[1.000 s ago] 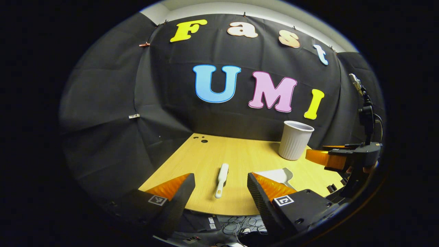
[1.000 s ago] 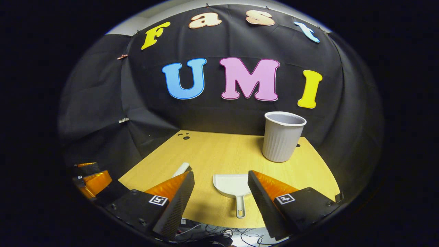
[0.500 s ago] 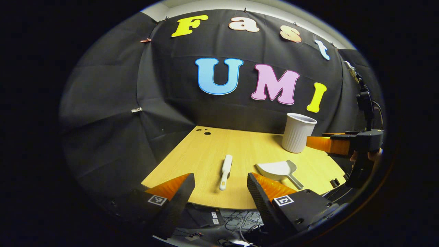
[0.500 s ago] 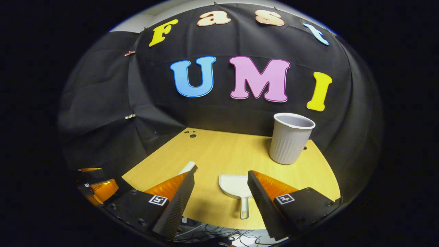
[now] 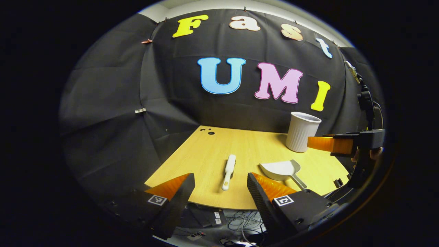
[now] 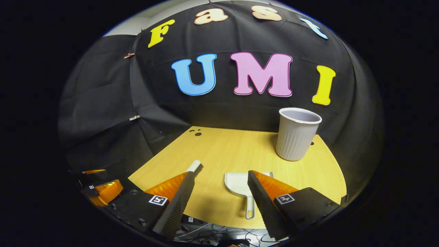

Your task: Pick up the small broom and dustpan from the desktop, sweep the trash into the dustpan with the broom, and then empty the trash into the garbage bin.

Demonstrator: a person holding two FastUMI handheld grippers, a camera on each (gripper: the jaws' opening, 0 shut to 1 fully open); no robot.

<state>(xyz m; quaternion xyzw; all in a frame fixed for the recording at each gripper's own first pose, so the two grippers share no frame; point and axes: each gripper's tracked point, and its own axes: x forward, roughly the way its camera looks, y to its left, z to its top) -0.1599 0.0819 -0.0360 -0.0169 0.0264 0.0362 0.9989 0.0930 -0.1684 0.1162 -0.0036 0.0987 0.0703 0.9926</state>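
Observation:
A small white broom (image 5: 228,167) lies on the wooden desktop (image 5: 212,151), handle toward me; its tip (image 6: 194,166) peeks past a finger in the right gripper view. To its right rests a white dustpan (image 5: 280,170) (image 6: 238,182), handle near the front edge. A ribbed pale garbage bin (image 5: 302,131) (image 6: 297,133) stands upright at the back right. My left gripper (image 5: 220,183) hovers open in front of the desk edge, the broom between its fingers farther off. My right gripper (image 6: 221,183) is open over the front edge, just short of the dustpan. The right gripper (image 5: 334,144) also appears at the far right of the left gripper view.
Cable holes (image 5: 210,132) sit at the desk's back left corner. Loose cables (image 5: 240,224) hang below the front edge. A hand (image 5: 372,154) holds the right gripper at the far right. The left gripper (image 6: 99,190) appears low at the left in the right gripper view.
Both grippers have drifted slightly leftward and tilted, so broom, dustpan and bin sit farther right and higher in both views. Nothing has been taken hold of.

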